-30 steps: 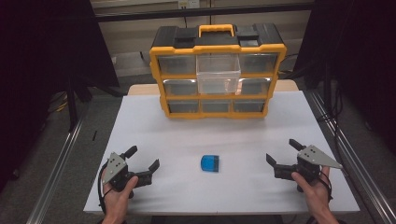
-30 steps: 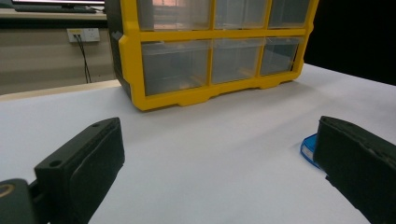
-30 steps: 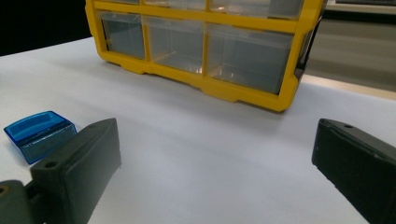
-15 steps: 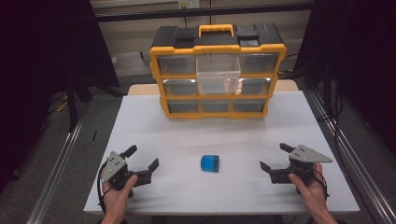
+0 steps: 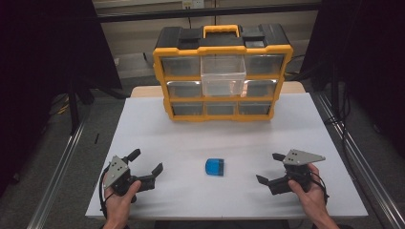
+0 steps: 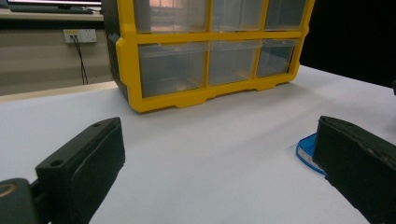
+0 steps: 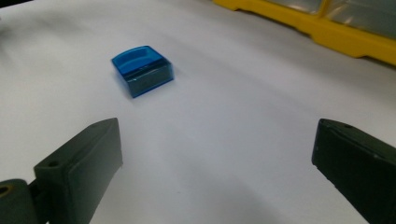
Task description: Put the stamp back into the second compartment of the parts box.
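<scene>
A small blue translucent box (image 5: 215, 167) lies on the white table (image 5: 229, 138) near its front middle; the same blue box (image 7: 142, 70) sits ahead and left of my right jaws. A sliver of it (image 6: 306, 151) peeks out beside my left gripper's right jaw. My left gripper (image 5: 146, 162) rests at the front left, open and empty. At the front right my right gripper (image 5: 269, 168) is open, empty, and pointed toward the box. A yellow and black drawer organizer (image 5: 222, 71) stands at the back, its top middle clear drawer (image 5: 223, 76) pulled out.
The organizer's lower drawers (image 6: 210, 60) look shut in the left gripper view. Metal rails (image 5: 57, 176) run along both sides of the table, with dark floor beyond. A wall socket with a cable (image 6: 79, 36) is behind the table.
My right gripper has shifted left toward the blue box and turned slightly inward. The left gripper and the box have stayed put.
</scene>
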### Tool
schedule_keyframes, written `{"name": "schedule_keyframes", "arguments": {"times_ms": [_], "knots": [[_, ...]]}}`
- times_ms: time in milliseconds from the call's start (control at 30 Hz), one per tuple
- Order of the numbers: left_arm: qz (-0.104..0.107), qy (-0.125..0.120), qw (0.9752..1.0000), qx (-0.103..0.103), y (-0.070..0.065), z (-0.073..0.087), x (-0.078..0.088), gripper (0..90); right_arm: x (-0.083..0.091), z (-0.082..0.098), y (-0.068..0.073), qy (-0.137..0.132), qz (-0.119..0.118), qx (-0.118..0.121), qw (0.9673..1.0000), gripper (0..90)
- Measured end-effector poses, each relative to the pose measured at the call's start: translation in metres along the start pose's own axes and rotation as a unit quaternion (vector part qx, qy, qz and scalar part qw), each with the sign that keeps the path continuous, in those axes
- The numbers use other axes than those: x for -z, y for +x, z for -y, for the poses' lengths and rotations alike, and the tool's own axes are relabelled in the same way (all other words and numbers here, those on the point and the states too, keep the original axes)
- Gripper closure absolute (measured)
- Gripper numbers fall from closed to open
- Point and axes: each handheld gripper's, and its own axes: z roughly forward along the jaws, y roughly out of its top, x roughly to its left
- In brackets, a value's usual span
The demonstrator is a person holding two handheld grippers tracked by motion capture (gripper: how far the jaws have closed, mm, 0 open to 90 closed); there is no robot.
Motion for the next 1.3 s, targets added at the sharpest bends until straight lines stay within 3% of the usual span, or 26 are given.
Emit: {"name": "schedule_keyframes", "arguments": {"times_ms": [33, 167, 367, 500, 667, 800, 867, 1000, 1067, 1233, 1267, 1300], "knots": [[-0.010, 0.005, 0.9999, -0.005, 0.000, 0.000, -0.001, 2.7, -0.003, -0.002, 0.000, 0.006, -0.006, -0.002, 1.0000, 2.0], [-0.010, 0.000, 0.9999, -0.004, 0.003, -0.002, -0.003, 2.7, -0.016, -0.010, 0.006, 0.025, -0.034, 0.004, 0.9991, 2.3], [-0.012, 0.003, 0.9999, -0.002, 0.004, 0.000, -0.001, 2.7, -0.038, -0.027, 0.021, 0.053, -0.086, 0.017, 0.9947, 2.8], [-0.006, 0.004, 1.0000, 0.000, 0.004, 0.000, -0.001, 2.8, -0.046, -0.035, 0.024, 0.045, -0.110, 0.013, 0.9928, 3.6], [-0.008, 0.005, 1.0000, -0.001, 0.002, 0.000, 0.001, 2.7, -0.061, -0.047, 0.031, 0.060, -0.133, 0.022, 0.9890, 2.9], [-0.006, 0.006, 1.0000, 0.001, 0.002, 0.000, 0.001, 2.7, -0.072, -0.054, 0.033, 0.071, -0.138, 0.025, 0.9875, 2.8], [-0.007, 0.007, 1.0000, -0.002, 0.002, 0.000, 0.001, 2.7, -0.081, -0.059, 0.033, 0.086, -0.148, 0.026, 0.9850, 4.2], [-0.002, 0.006, 1.0000, 0.002, 0.002, 0.001, 0.000, 2.7, -0.084, -0.063, 0.031, 0.087, -0.147, 0.023, 0.9849, 4.8], [-0.001, 0.005, 1.0000, 0.003, 0.002, 0.001, 0.000, 2.7, -0.087, -0.068, 0.029, 0.098, -0.154, 0.028, 0.9827, 4.2], [0.000, 0.010, 0.9999, 0.001, 0.002, 0.001, 0.000, 2.7, -0.090, -0.078, 0.026, 0.106, -0.146, 0.033, 0.9830, 3.7], [-0.002, 0.012, 0.9999, -0.004, 0.002, 0.001, 0.000, 2.7, -0.094, -0.082, 0.024, 0.115, -0.159, 0.037, 0.9799, 3.1], [0.000, 0.009, 1.0000, 0.000, 0.002, 0.001, 0.000, 2.7, -0.094, -0.082, 0.024, 0.115, -0.159, 0.037, 0.9799, 3.1]]}}
